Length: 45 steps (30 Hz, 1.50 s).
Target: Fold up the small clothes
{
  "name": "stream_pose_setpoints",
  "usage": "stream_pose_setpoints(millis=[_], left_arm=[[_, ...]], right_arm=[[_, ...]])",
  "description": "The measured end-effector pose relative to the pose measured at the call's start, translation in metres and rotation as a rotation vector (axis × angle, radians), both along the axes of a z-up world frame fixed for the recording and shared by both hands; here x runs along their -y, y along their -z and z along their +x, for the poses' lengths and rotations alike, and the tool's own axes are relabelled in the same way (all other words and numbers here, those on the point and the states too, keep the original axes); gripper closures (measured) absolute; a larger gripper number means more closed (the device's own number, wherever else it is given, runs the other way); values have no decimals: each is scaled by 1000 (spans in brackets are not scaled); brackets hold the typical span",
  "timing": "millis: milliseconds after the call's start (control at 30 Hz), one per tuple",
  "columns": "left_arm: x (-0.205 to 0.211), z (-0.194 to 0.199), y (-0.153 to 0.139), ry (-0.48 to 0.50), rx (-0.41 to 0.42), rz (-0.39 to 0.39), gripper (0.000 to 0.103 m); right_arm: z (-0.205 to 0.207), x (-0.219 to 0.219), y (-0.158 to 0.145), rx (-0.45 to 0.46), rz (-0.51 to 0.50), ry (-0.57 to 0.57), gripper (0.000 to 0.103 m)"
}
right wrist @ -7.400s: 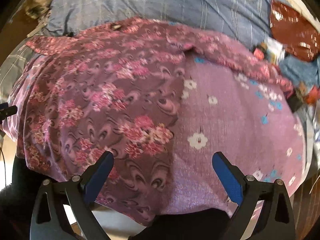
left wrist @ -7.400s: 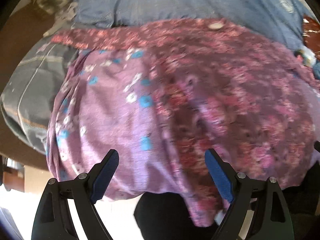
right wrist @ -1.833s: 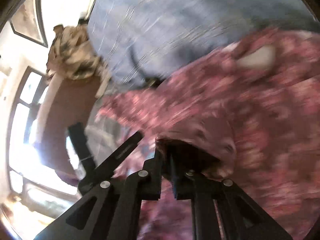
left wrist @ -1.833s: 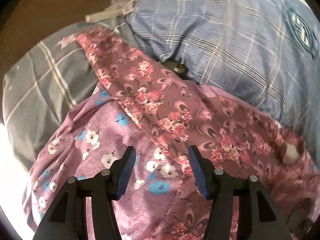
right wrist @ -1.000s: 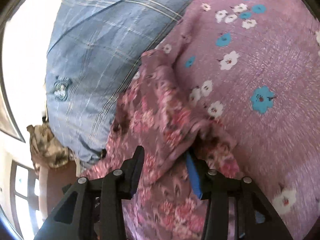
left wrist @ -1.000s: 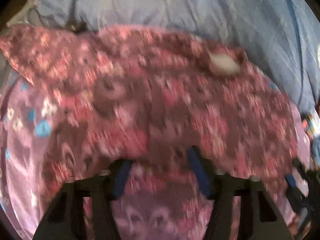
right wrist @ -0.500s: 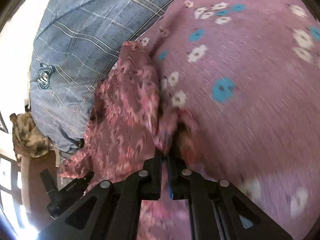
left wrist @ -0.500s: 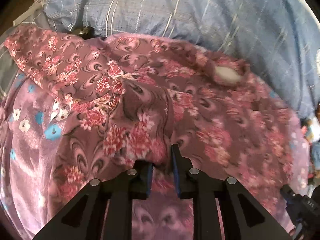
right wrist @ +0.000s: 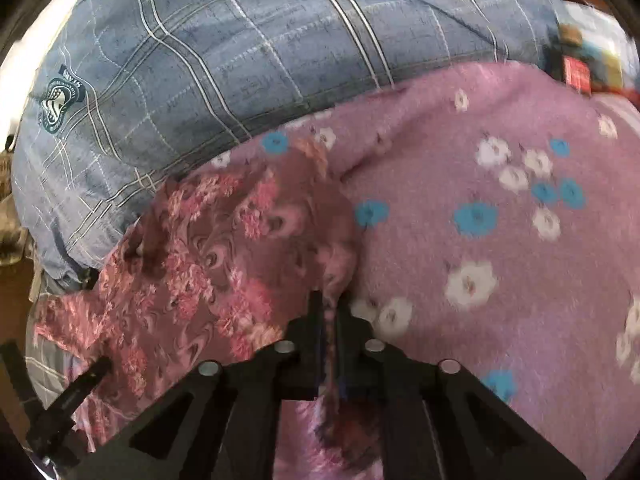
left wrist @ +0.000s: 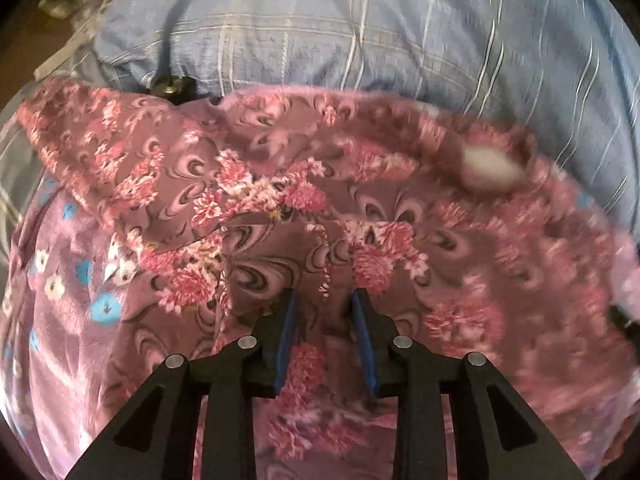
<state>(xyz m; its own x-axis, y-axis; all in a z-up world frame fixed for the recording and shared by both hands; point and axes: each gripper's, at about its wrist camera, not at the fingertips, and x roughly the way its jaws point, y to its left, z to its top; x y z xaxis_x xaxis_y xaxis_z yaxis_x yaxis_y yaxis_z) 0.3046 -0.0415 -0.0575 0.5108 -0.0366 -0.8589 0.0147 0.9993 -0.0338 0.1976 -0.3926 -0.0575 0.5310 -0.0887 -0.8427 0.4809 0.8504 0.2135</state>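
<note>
The floral garment (left wrist: 280, 184) fills mid-frame over a purple flowered cloth (right wrist: 500, 240), with a blue plaid pillow (right wrist: 240, 60) above. The right gripper (right wrist: 326, 300) is clenched on a garment fold. The left gripper (left wrist: 323, 300) has just been opening, jaws parted around bunched fabric, seemingly not pressing it.

Showing black angular frames on left gripper (left wrist: 324, 300) and right gripper (right wrist: 326, 312), blue pads lining inner fingers (left wrist: 289, 320), silver screws sitting behind.
</note>
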Motion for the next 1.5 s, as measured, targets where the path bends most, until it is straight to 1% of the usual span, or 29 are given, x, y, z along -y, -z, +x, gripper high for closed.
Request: stream_pose_setpoints(millis=[33,67,100,133,167,200,233,267,300,333,400,433,467,500,533,633,700,767,867,933,1000,1033,1067,1100,1200,1300,1400,1433,1500], left_arm=[[3,-2,-5,5,11,13,75],[5,-3,-7,12,12,1,75],[7,-5,-12,21,22,-24,75],[8,-9,-19,28,46,-53,74],[8,-10,-23,30,62,-59,74],[9,-11,-25,34,72,-56,68],[10,-12,-24,38,66,-49,62],[9,-11,-18,36,41,-47,62],[9,-7,-10,37,0,-58,62],[3,-7,-6,35,-20,-64,62],[-3,-5,-7,29,-15,-84,62],[-9,-6,-12,23,-8,-109,62],[-13,-4,-14,18,-4,-123,62],[-16,-4,-15,16,-2,-133,62],[-19,-3,-13,17,-8,-142,62],[-32,4,-9,21,-24,-190,63],[-44,2,-18,1,3,-196,63],[-72,-4,-34,-71,49,-209,63],[-137,-6,-52,-216,70,-254,63],[-186,-2,-61,-262,83,-277,61],[-223,9,-68,-274,75,-218,61],[-251,19,-74,-301,72,-173,60],[-276,28,-80,-318,67,-162,59],[-291,35,-84,-324,61,-163,56],[-355,69,-97,-392,31,-192,56],[-384,97,-96,-419,0,-191,54],[-390,124,-86,-373,-61,-222,54],[-389,132,-83,-343,-62,-223,54],[-386,141,-82,-322,-45,-212,52]], right_arm=[[1,5,3,-22,-13,19,97],[1,13,7,-39,38,41,97],[-4,16,3,-16,67,64,96],[-9,14,-4,5,59,72,91],[-15,6,-16,56,35,52,91],[-20,-1,-24,91,15,31,90],[-24,-10,-30,120,0,3,87],[-26,-21,-32,134,-6,-39,80],[-27,-29,-29,123,-12,-69,75],[-24,-40,-16,66,-24,-111,72],[-17,-54,9,-75,-54,-167,73],[-16,-65,4,-62,-146,-183,72],[-12,-76,-5,-75,-195,-199,72],[-6,-83,-13,-75,-191,-216,72],[2,-91,-25,-49,-168,-244,73],[27,-139,-82,61,-196,-360,72],[46,-175,-115,106,-202,-439,72],[65,-210,-139,130,-187,-501,70],[89,-253,-146,137,-147,-544,68],[103,-281,-137,122,-98,-577,64],[115,-306,-121,98,-70,-625,64],[118,-317,-109,88,-64,-653,64],[124,-333,-93,71,-60,-686,64],[129,-346,-79,54,-56,-704,64],[137,-378,-31,-11,-8,-744,64],[139,-400,6,-63,36,-780,64],[138,-417,31,-89,-7,-822,64],[138,-419,36,-96,-12,-830,64],[138,-420,48,-112,-6,-841,64]])
